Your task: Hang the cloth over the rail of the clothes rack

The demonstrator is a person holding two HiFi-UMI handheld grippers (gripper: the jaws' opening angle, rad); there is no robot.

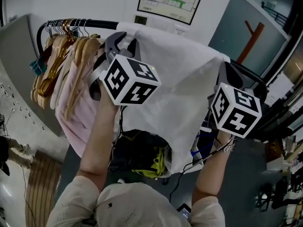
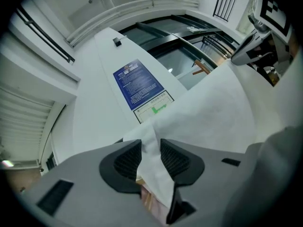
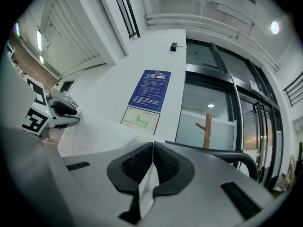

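A white cloth (image 1: 180,93) is draped over the black rail (image 1: 94,23) of the clothes rack and hangs down toward me. My left gripper (image 1: 118,42) holds the cloth's top left edge by the rail. In the left gripper view, the left gripper (image 2: 151,157) is shut on a bunched fold of the cloth (image 2: 218,108). My right gripper (image 1: 226,74) is at the cloth's top right corner. In the right gripper view, the right gripper (image 3: 152,162) is shut on a thin strip of cloth (image 3: 94,136), with the rail (image 3: 236,157) curving off just beyond.
Several wooden hangers (image 1: 61,56) and a pink garment (image 1: 90,112) fill the rail's left end, close to my left gripper. A framed wall sign (image 1: 170,1) is behind the rack. A wooden coat stand (image 1: 251,39) is at the right. Dark bags and yellow fabric (image 1: 156,162) lie under the rack.
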